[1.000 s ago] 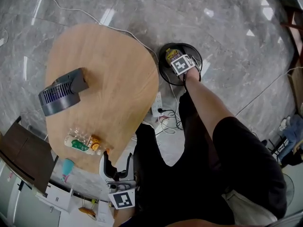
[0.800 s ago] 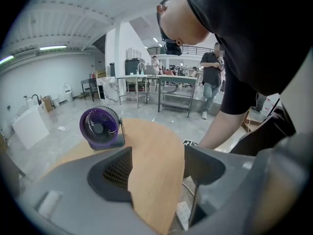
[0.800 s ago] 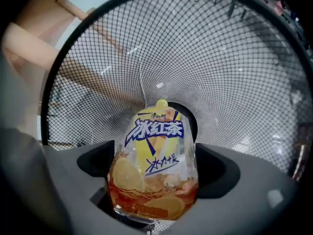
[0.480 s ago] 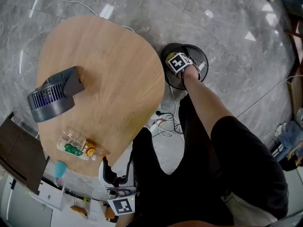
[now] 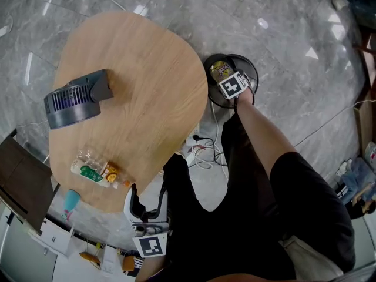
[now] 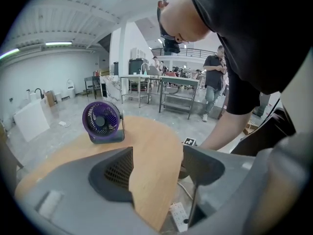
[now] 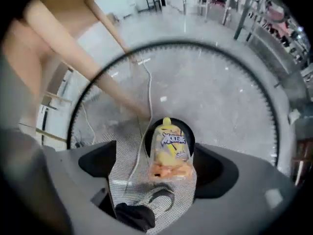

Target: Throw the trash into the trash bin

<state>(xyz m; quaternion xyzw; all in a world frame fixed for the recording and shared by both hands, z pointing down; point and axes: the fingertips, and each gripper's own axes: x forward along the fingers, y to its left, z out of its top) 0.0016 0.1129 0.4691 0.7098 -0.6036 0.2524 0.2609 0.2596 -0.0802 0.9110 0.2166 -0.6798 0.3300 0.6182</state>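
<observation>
Grey right gripper (image 7: 155,173) hangs over the black mesh trash bin (image 5: 254,69), jaws spread wide and gripping nothing. The yellow snack pouch (image 7: 168,153) shows in the gap between them, clear of the left jaw, lower down inside the bin. The left gripper (image 6: 156,168) is likewise spread and empty at the wooden table's (image 5: 147,87) near edge. A crushed plastic bottle (image 5: 97,173) and a fan (image 5: 73,104) rest on the table.
</observation>
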